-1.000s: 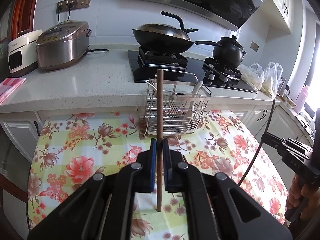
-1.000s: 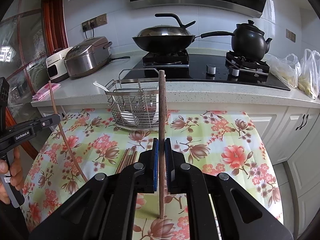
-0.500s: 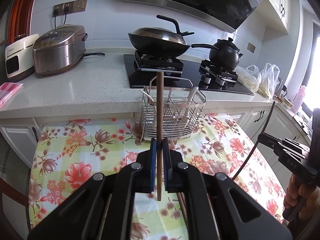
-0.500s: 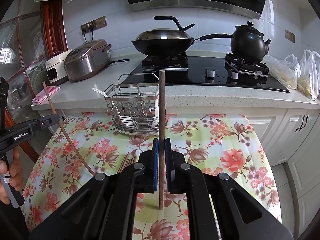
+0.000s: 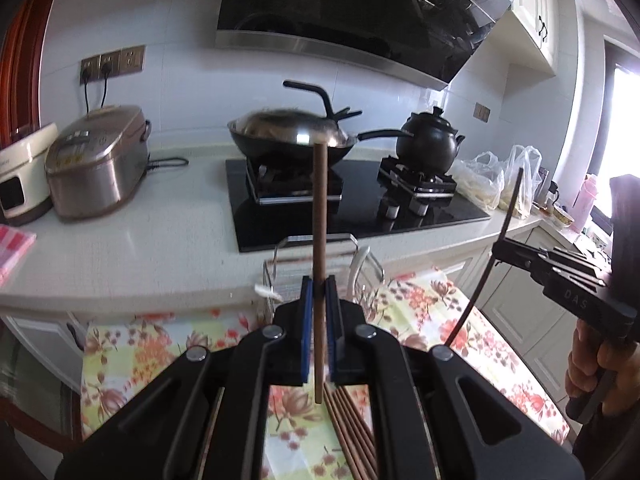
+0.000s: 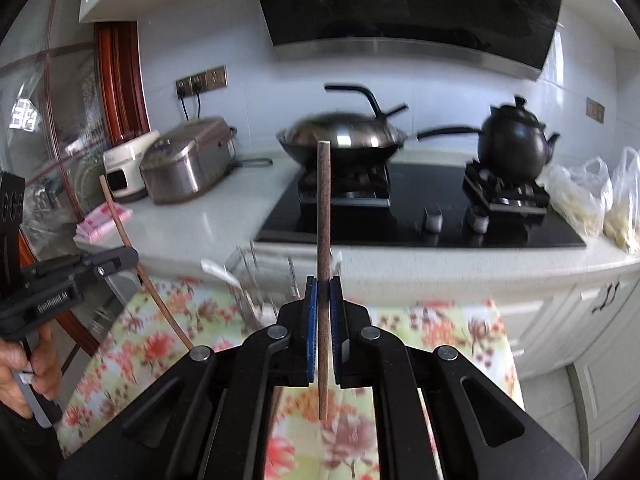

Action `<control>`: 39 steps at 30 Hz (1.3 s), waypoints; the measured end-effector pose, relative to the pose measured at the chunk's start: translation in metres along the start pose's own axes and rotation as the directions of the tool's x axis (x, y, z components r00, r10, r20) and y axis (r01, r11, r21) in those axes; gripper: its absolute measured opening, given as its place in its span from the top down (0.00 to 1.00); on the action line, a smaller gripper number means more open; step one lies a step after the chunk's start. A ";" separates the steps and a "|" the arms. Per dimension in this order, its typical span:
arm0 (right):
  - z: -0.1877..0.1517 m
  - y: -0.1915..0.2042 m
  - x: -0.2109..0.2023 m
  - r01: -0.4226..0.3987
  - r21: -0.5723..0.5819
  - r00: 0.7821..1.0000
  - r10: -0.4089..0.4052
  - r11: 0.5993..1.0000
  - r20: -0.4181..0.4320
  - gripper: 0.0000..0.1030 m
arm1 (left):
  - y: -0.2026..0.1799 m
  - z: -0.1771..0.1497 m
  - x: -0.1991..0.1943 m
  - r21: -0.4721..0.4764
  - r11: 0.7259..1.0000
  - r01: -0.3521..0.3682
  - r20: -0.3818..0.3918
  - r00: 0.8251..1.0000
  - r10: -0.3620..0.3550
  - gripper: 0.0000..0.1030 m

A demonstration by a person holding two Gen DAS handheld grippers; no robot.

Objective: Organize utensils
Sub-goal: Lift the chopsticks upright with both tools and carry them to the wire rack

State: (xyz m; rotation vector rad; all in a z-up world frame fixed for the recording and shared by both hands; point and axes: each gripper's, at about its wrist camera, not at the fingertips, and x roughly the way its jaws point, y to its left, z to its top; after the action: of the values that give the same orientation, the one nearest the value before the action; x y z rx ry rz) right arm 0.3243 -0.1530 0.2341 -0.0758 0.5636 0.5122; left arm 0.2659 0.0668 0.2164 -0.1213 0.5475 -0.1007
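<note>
My left gripper [image 5: 319, 286] is shut on a brown chopstick [image 5: 320, 208] that stands upright between its blue pads. My right gripper [image 6: 323, 284] is shut the same way on a second brown chopstick [image 6: 323, 208]. Each view shows the other gripper at its edge, the right gripper [image 5: 497, 249] and the left gripper [image 6: 130, 257], held by a hand. The wire utensil basket [image 5: 280, 276] stands on the floral tablecloth [image 5: 160, 352] by the counter, partly hidden behind my fingers. Several more chopsticks [image 5: 352, 432] lie on the cloth below my left gripper.
Behind the table runs a white counter with a rice cooker [image 5: 96, 160], a lidded wok [image 5: 292, 136] and a black pot [image 5: 430, 140] on the hob. Plastic bags [image 5: 500, 180] sit at the right, a pink cloth [image 5: 12, 248] at the left.
Both grippers have risen with their chopsticks still held upright. The basket and table now sit lower in both views, and the loose chopsticks show under my left gripper.
</note>
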 end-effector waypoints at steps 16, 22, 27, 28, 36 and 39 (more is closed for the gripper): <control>0.102 0.024 0.045 -0.035 0.001 0.997 0.035 0.999 0.074 0.93 | -0.002 0.099 0.022 0.015 0.999 -0.029 0.078 0.997 0.028 0.94; 0.105 0.022 0.075 -0.043 0.020 0.998 0.042 0.999 0.054 0.93 | 0.008 0.108 0.046 -0.011 0.999 -0.037 0.077 0.996 0.038 0.94; 0.094 0.021 0.102 -0.048 0.030 0.998 0.047 0.998 0.031 0.93 | 0.018 0.103 0.072 -0.039 0.999 -0.037 0.065 0.997 0.040 0.94; 0.091 0.021 0.106 -0.046 0.033 0.999 0.045 0.998 0.025 0.93 | 0.019 0.101 0.077 -0.041 0.998 -0.038 0.058 0.997 0.041 0.94; 0.070 0.015 0.139 -0.039 0.061 0.999 0.040 0.997 -0.022 0.93 | 0.027 0.083 0.115 -0.070 0.996 -0.053 0.005 0.999 0.054 0.94; 0.061 0.011 0.147 -0.040 0.076 0.998 0.043 0.996 -0.040 0.93 | 0.027 0.075 0.126 -0.076 0.996 -0.055 -0.012 0.998 0.055 0.94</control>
State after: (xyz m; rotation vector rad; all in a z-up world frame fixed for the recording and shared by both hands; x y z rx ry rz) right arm 0.4556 -0.0654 0.2089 -0.0035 0.6252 0.5304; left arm 0.4142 0.0842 0.2119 -0.1802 0.5646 -0.0266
